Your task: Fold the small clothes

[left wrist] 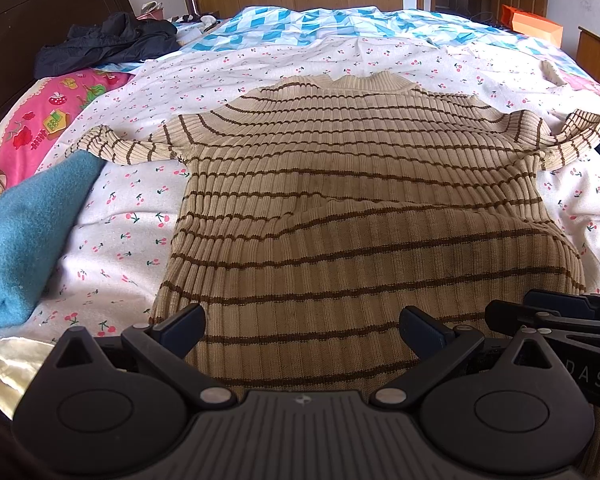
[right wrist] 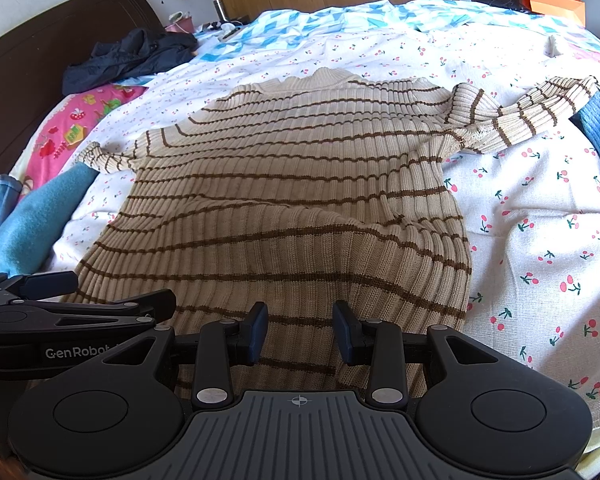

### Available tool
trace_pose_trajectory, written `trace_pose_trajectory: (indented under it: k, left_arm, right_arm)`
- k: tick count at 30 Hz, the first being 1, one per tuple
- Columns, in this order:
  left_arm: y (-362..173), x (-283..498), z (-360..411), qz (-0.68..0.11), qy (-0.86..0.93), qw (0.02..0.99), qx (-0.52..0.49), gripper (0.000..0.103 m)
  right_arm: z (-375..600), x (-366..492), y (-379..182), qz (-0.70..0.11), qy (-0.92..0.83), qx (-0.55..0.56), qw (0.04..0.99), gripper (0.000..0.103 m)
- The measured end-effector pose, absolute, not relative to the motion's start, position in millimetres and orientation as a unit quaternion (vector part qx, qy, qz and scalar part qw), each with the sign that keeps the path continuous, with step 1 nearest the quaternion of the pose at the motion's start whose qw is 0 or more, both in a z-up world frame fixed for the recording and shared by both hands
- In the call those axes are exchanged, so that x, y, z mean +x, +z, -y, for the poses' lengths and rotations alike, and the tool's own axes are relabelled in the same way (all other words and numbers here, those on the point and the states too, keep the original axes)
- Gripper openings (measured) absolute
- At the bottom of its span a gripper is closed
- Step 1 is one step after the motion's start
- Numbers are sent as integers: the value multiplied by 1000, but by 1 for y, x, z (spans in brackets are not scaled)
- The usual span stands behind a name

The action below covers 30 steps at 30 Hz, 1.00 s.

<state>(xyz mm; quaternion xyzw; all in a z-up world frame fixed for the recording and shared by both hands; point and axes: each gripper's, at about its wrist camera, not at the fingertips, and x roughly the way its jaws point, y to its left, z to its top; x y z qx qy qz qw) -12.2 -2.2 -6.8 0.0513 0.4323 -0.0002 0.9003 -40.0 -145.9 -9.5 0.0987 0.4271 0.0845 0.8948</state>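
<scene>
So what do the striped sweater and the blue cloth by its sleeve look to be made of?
The striped sweater looks like a rib-knit, probably wool or acrylic yarn: raised vertical ribs run down it, matte, with thin brown stripes knitted in. The blue cloth looks like a fuzzy fleece or felted wool: soft nap, no visible weave. The fibre of either cannot be told.

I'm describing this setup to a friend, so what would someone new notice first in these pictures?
First the striped sweater, spread flat mid-bed with both sleeves out, its neck toward the far side. Under it lies a cherry-print sheet, with a pink pillow and a dark jacket at the far left by the headboard. Both open tongs, left and right, sit over the sweater's near hem.
</scene>
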Motion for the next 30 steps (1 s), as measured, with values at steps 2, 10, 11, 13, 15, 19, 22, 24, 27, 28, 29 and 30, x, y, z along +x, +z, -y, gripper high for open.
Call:
trace_pose_trajectory:
  k: [2,10,11,13,15,19,22,24,27,28,29,30]
  left_arm:
    - [-7,-12,2,-432,0,900,51,103]
    - [-7,-12,2,-432,0,900,51,103]
    - [-7,-12,2,-432,0,900,51,103]
    - [-7,-12,2,-432,0,900,52,103]
    - [-7,-12,2,-432,0,900,52,103]
    - [-6,-13,2,-432,0,900,52,103]
    - [-5,-13,2,-432,1,901,52,103]
    - [-5,-13,1,-432,1,900,50,103]
    - [-4,-13,2,-433,1,900,51,103]
    - [-3,-13,2,-432,1,900,52,103]
    - [-3,-13,3,-432,2,900,52,103]
    - [-3,-14,3,-432,2,900,52,103]
  right_arm:
    - [146,-40,-9,-427,84,99,895,36]
    - [146,-40,-9,-426,85,98,895,36]
    - [146,-40,-9,-426,85,98,895,36]
    - [146,-41,-9,-426,85,98,895,36]
    - [145,-41,-9,-426,85,98,895,36]
    - [145,-41,-9,-426,85,97,896,36]
    - [145,-41,-9,-425,85,96,896,36]
    - [146,-41,-9,-425,85,95,896,36]
    - [146,-42,-9,-425,85,93,897,36]
    - [146,-42,-8,-425,85,93,897,36]
    - [146,-42,-8,-425,85,93,897,36]
    - [146,-42,-8,-424,85,92,897,36]
